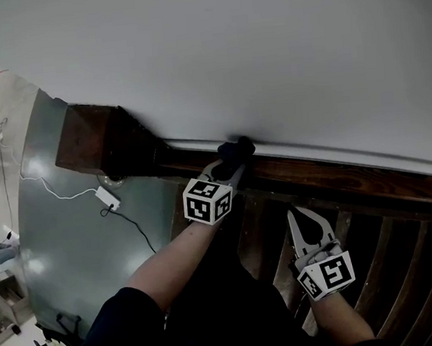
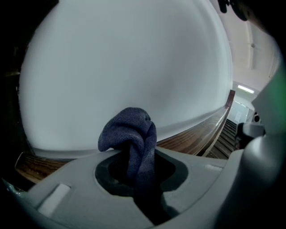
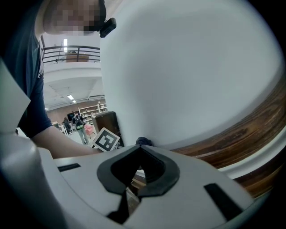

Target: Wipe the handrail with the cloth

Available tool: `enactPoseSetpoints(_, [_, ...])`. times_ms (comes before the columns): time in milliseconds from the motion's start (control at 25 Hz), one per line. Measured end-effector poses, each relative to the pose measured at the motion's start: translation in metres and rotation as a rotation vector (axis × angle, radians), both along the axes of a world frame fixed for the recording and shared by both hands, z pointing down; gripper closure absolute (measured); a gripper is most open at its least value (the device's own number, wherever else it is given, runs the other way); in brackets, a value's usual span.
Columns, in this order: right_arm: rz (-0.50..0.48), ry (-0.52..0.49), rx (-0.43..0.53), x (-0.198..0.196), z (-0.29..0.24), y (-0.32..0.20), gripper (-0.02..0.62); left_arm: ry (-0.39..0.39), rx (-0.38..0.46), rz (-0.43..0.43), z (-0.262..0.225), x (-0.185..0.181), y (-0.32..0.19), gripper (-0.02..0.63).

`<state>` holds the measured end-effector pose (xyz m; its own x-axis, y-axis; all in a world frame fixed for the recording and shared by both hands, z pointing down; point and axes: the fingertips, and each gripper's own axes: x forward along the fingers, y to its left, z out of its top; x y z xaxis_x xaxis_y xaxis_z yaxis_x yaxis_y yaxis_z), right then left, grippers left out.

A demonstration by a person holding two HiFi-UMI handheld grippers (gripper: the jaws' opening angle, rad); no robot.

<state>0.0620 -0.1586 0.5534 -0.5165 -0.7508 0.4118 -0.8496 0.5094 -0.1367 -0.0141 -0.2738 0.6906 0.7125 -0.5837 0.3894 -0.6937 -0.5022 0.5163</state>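
A dark wooden handrail (image 1: pixel 332 172) runs along a white wall, from a square newel post (image 1: pixel 88 140) at the left off to the right. My left gripper (image 1: pixel 234 158) is shut on a dark blue cloth (image 1: pixel 236 149), which rests on the rail top. In the left gripper view the cloth (image 2: pixel 132 138) bulges out between the jaws, with the rail (image 2: pixel 201 134) behind it. My right gripper (image 1: pixel 303 224) hangs below the rail, over the balusters, shut and holding nothing. The right gripper view shows the rail (image 3: pixel 232 138) and the cloth (image 3: pixel 143 141) far off.
Wooden balusters (image 1: pixel 396 256) stand below the rail. Down at the left lies a grey-green floor (image 1: pixel 60 233) with a white cable and power adapter (image 1: pixel 109 197). The white wall (image 1: pixel 264 46) fills the upper part of the view. People stand far off in a hall (image 3: pixel 78 123).
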Motion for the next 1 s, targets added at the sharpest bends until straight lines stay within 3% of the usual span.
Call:
enactPoseSetpoints(200, [-0.003,0.013,-0.006,-0.005,0.002,0.004,0.588,-0.010,-0.012,-0.024,0.009,-0.018,-0.003,0.523])
enactPoseSetpoints(560, [0.007,-0.006,0.008,0.004,-0.001,0.006,0.587,-0.055,-0.014,-0.028,0.007,-0.011,-0.002,0.523])
enactPoseSetpoints(1000, [0.077,-0.030,0.064,0.057,-0.027,0.020,0.587,-0.064,0.033,0.070,-0.041,0.067,0.012,0.523])
